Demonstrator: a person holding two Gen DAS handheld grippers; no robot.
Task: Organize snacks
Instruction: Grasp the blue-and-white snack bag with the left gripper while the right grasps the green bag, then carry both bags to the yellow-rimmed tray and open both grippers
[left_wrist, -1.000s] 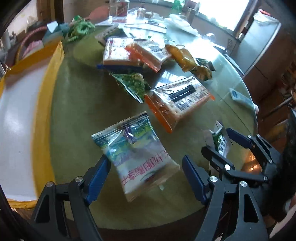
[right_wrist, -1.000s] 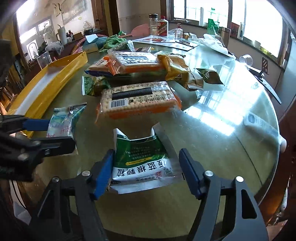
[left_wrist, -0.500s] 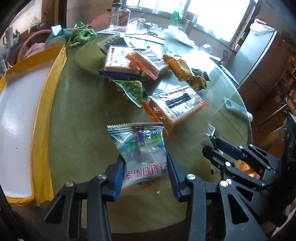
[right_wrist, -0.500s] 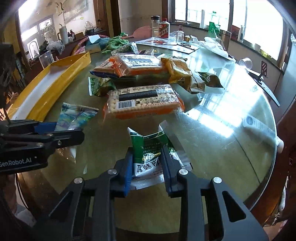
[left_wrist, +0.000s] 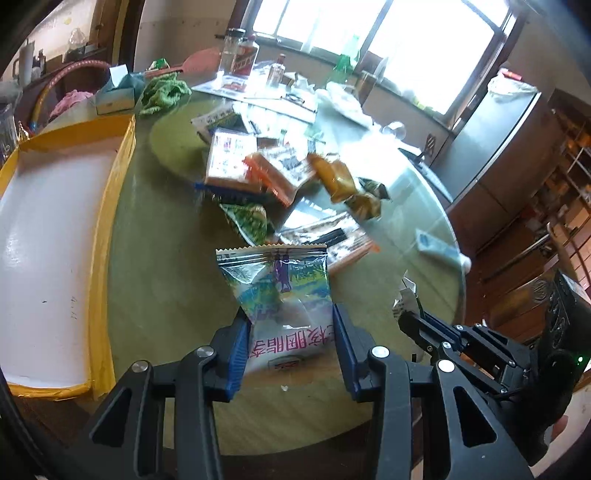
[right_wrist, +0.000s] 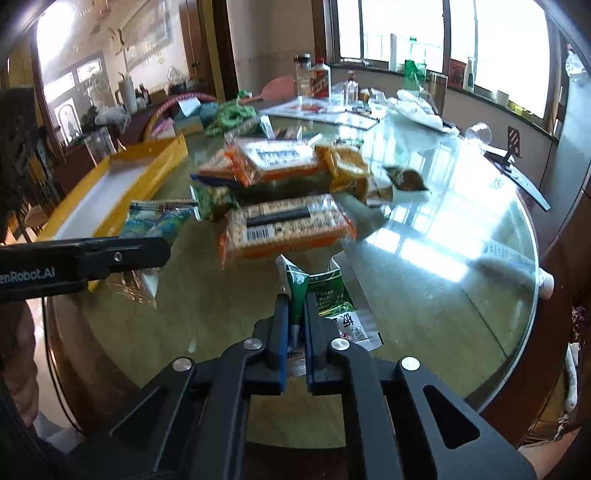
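While yellow tray (left_wrist: 110, 177) holds nothing, snacks (left_wrist: 258, 173) lie on table (left_wrist: 155, 258)

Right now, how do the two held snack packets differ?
The blue-green packet sits wide and flat between the left gripper pads; the green packet is crumpled thin in the right gripper. The blue-green one has a partly clear front with pink lettering; the green one is opaque with a white base. Both are gripped at the near end, far ends pointing toward the table.

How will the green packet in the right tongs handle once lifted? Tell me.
The green packet has crumpled between the shut right tongs, so it is likely floppy and light. Its glossy film may slip. The free end will probably droop.
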